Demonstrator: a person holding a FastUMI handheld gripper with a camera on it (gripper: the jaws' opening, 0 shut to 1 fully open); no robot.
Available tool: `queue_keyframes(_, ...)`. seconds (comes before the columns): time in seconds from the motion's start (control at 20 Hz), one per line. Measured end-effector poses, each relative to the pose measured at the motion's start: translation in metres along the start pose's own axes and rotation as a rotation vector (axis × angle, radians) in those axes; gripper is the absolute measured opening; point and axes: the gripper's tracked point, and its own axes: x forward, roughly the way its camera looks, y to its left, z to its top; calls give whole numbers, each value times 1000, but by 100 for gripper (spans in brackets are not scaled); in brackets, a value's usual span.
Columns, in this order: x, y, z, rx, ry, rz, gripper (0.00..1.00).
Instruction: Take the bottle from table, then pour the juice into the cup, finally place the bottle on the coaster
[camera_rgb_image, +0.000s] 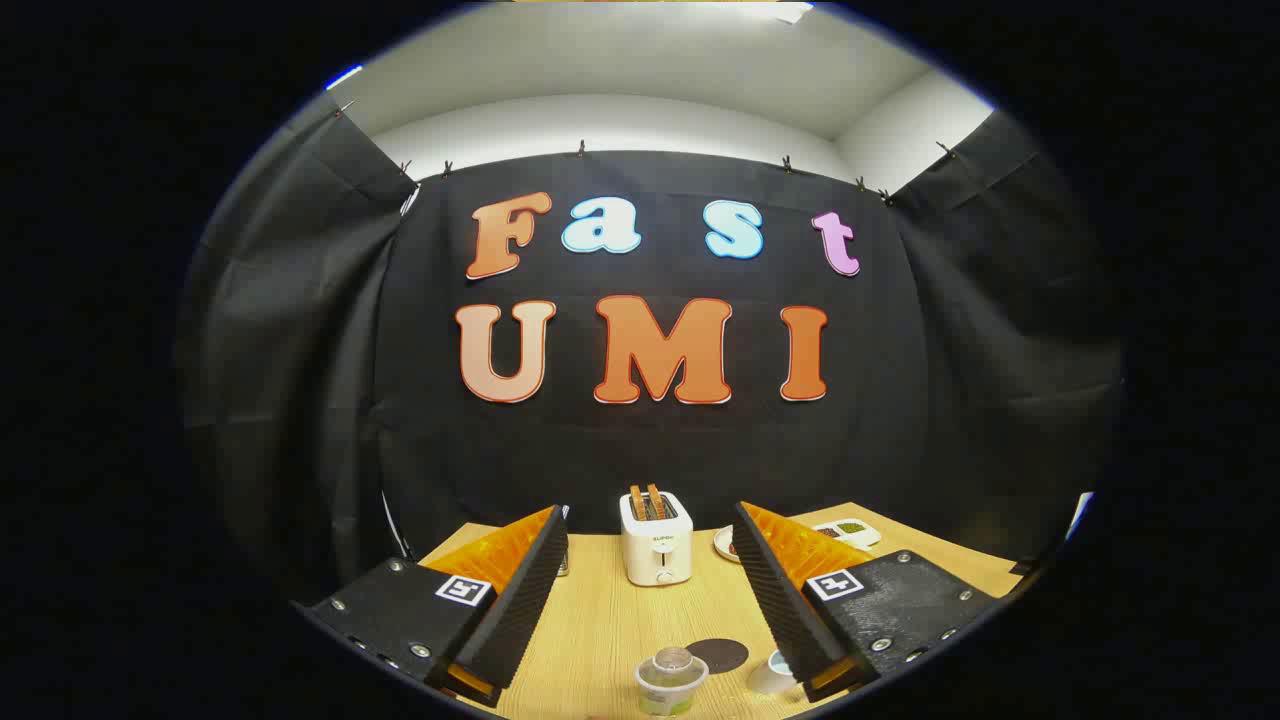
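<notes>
Gripper (655, 560) held high, fingers spread wide, nothing between them; wooden table (610, 620) below; bottle (671, 682) stands upright at bottom centre of frame, seen from above, cap up, between the fingers but well beneath them; dark round coaster (718, 655) just beyond it to the right; cup (772, 672) at lower right, partly hidden by the right finger; toaster (656, 538) with two slices mid-frame, farther back; bottle looks small, clear plastic, likely light, smooth and squashable; best taken around the body below the cap, modest squeeze.
</notes>
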Motion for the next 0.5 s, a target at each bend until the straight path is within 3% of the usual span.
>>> queue_keyframes(0.5,-7,0,2,8,-2,20,99)
